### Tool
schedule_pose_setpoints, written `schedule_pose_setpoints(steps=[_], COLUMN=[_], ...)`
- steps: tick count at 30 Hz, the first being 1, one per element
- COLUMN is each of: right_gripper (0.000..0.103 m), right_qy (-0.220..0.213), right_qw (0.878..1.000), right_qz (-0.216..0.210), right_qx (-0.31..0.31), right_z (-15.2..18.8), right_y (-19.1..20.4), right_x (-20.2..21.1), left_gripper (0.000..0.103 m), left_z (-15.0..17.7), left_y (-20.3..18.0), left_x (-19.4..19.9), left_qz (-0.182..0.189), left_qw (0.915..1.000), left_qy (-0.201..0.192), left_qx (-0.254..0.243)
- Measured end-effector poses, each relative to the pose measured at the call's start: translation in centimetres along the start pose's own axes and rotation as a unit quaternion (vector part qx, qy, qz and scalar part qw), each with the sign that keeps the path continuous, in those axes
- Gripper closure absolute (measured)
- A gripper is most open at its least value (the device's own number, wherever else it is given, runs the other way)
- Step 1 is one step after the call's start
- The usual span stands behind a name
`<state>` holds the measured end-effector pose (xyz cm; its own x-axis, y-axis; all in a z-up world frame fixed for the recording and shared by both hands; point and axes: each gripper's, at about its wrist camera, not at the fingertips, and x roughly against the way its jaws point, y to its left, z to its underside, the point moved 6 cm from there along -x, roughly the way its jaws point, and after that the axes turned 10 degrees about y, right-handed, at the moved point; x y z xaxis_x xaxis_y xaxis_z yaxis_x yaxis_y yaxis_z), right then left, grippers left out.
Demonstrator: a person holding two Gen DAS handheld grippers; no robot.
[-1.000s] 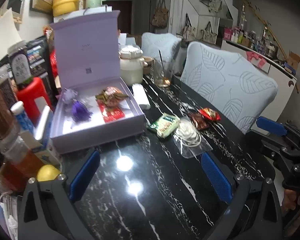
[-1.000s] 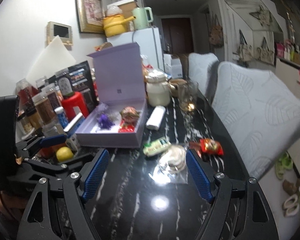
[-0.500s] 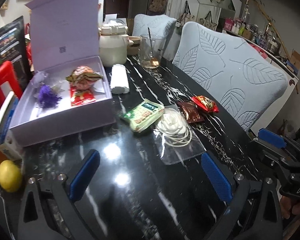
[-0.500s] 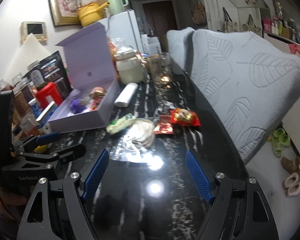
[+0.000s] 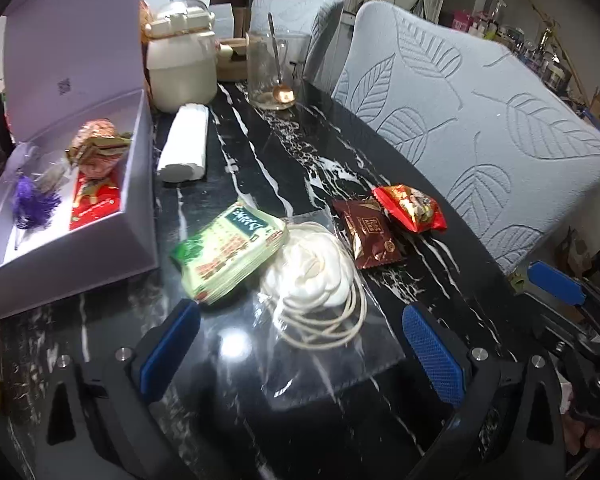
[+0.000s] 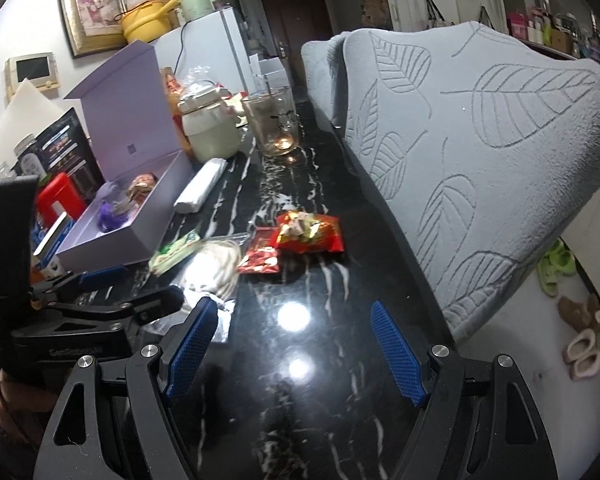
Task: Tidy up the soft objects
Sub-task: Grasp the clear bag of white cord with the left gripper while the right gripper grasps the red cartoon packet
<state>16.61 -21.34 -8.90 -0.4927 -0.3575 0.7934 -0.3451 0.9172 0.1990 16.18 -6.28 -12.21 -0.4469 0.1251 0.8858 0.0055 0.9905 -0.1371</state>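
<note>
On the black marble table lie a green packet (image 5: 230, 250), a white fabric flower with cord in a clear bag (image 5: 314, 276), a brown snack packet (image 5: 370, 234) and a red snack packet (image 5: 410, 208). An open lilac box (image 5: 80, 256) holds a purple tuft (image 5: 32, 202), a wrapped bundle (image 5: 96, 152) and a red packet (image 5: 96, 200). My left gripper (image 5: 300, 348) is open and empty, just short of the bagged flower. My right gripper (image 6: 294, 354) is open and empty, short of the red packet (image 6: 310, 232) and brown packet (image 6: 260, 258).
A white roll (image 5: 184, 148), a cream jar (image 5: 180, 68) and a glass with a spoon (image 5: 270, 70) stand farther back. Leaf-pattern chairs (image 5: 472, 120) line the table's right edge. Jars and a red stool (image 6: 58, 198) crowd the left.
Both grippers have moved forward and lower toward the packets. The left one has closed in on the bagged flower; the right has swung toward the red and brown packets. Both stay open.
</note>
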Motion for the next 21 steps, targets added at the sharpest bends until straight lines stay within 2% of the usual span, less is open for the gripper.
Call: schedule_pose_setpoints(steps=[4, 11, 15, 18, 20, 21], right_gripper=[0.023, 0.023, 0.023, 0.023, 0.023, 0.023], right_qy=[0.002, 0.012, 0.019, 0.025, 0.028, 0.028], right_qw=[1.000, 1.000, 1.000, 1.000, 0.999, 0.999], right_qz=[0.001, -0.004, -0.010, -0.014, -0.012, -0.012], right_qx=[-0.002, -0.002, 0.000, 0.004, 0.010, 0.012], right_z=[-0.4, -1.2, -1.7, -2.3, -2.8, -3.0], right_y=[-0.6, -1.4, -1.4, -1.3, -1.2, -1.1], right_x=[-0.5, -1.9, -2.9, -3.7, -4.2, -4.4], left_gripper=[0.000, 0.001, 0.003, 0.007, 0.018, 0.019], left_z=[-0.4, -0.9, -1.3, -1.7, -1.9, -2.0], left_y=[-0.4, -1.0, -1.2, -1.2, -1.1, -1.1], left_x=[-1.7, -3.6, -4.0, -4.1, -4.2, -4.2], left_qz=[-0.018, -0.009, -0.014, -0.019, -0.028, -0.031], left_qw=[0.9997, 0.9994, 0.9994, 0.9994, 0.9991, 0.9990], left_qy=[0.013, 0.030, 0.025, 0.020, 0.015, 0.012], left_qx=[-0.010, -0.012, -0.018, -0.022, -0.027, -0.029])
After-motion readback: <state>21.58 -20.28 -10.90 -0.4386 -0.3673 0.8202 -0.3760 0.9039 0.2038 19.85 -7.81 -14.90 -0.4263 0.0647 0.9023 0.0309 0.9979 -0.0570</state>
